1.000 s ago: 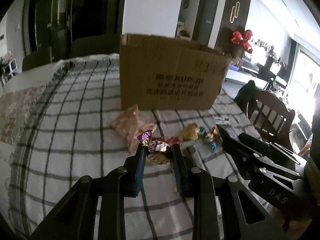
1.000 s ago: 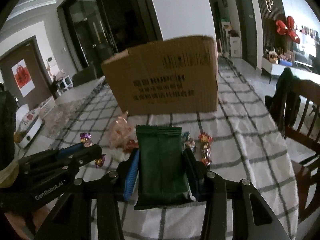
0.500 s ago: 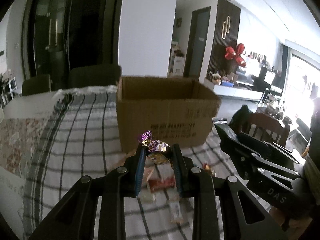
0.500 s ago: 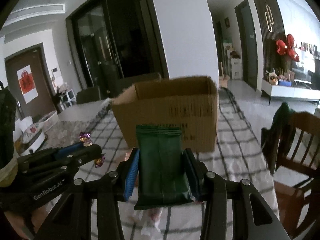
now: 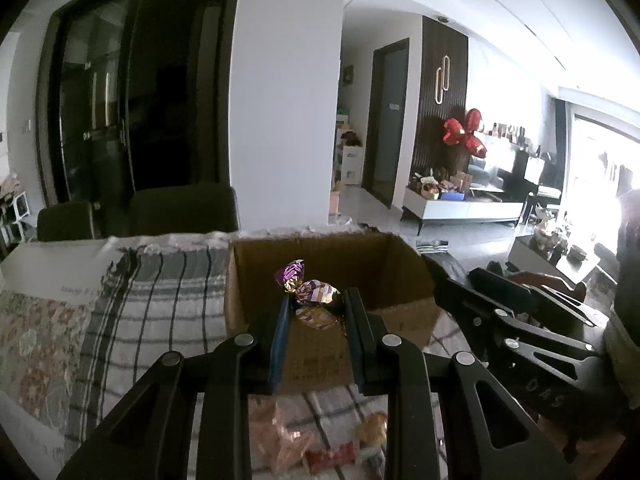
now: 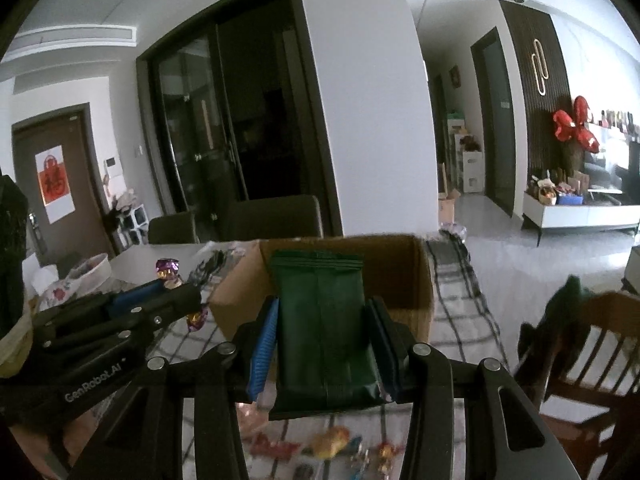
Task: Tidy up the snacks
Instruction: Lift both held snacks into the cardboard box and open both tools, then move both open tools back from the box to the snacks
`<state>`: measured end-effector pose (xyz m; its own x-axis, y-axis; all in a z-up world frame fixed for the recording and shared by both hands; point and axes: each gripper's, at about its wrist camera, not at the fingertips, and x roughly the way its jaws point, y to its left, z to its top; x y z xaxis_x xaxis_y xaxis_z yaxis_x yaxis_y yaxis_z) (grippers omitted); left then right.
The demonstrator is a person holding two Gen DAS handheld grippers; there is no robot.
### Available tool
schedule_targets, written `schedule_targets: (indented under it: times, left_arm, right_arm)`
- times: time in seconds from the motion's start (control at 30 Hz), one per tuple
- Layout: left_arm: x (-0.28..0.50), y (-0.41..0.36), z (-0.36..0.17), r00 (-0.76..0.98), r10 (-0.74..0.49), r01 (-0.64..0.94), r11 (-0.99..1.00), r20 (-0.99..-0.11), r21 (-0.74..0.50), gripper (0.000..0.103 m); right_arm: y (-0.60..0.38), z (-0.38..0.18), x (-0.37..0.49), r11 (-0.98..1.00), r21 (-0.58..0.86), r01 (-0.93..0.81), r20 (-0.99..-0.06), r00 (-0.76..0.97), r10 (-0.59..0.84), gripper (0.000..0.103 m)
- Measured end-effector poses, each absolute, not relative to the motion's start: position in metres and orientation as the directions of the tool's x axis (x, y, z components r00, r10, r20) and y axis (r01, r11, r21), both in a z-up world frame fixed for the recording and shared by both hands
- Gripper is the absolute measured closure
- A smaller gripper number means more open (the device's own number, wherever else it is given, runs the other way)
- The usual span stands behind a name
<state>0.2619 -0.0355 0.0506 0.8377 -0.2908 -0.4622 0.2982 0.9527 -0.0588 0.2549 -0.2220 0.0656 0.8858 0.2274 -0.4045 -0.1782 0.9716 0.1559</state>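
Note:
My left gripper (image 5: 316,304) is shut on a purple-and-gold wrapped candy (image 5: 308,292) and holds it up in front of the open cardboard box (image 5: 384,264). My right gripper (image 6: 322,312) is shut on a dark green snack packet (image 6: 320,320), held upright before the same box (image 6: 404,264). The left gripper with its candy also shows in the right wrist view (image 6: 176,284). The right gripper shows at the right of the left wrist view (image 5: 444,276). Both are raised above the table, near the box's front wall.
Loose snacks lie on the checked tablecloth (image 5: 160,288) below the grippers: an orange-pink bag (image 5: 280,440), a red bar (image 5: 332,456) and wrapped candies (image 6: 332,446). A wooden chair (image 6: 592,344) stands at the right. Dark chairs (image 5: 180,212) stand behind the table.
Both grippers have risen from the tabletop, each holding its snack, and now look over the box's rim. The loose snacks have dropped to the bottom of both views.

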Motion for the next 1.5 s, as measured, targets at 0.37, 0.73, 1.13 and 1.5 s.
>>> schedule_targets:
  times: [0.37,0.73,1.13,1.5]
  left_arm:
    - [0.32,-0.045,0.053,0.83,-0.274,0.29,0.956,-0.486,-0.043,0.076]
    - [0.356,-0.047,0.04,0.829,-0.217,0.249,0.969,-0.516,-0.009,0.059]
    - [0.316,-0.043,0.046,0.858,-0.189,0.235,0.971,-0.477,0.038,0.037]
    - [0.265,-0.046,0.046,0.86,-0.232,0.289,0.956,-0.454,0.058,0.037]
  right_arm:
    - [-0.227,0.072,0.31,0.98,0.102,-0.171,-0.423,0.884,0.199,0.058]
    - [-0.225,0.063,0.344,0.986,0.073,-0.148,-0.453,0.876,0.165,0.056]
    - [-0.234,0.067,0.319,0.991,0.089,-0.102,-0.437,0.89,0.131,0.044]
    - [-0.24,0.066,0.267,0.992,0.092,-0.089,-0.422,0.898,0.12,0.044]
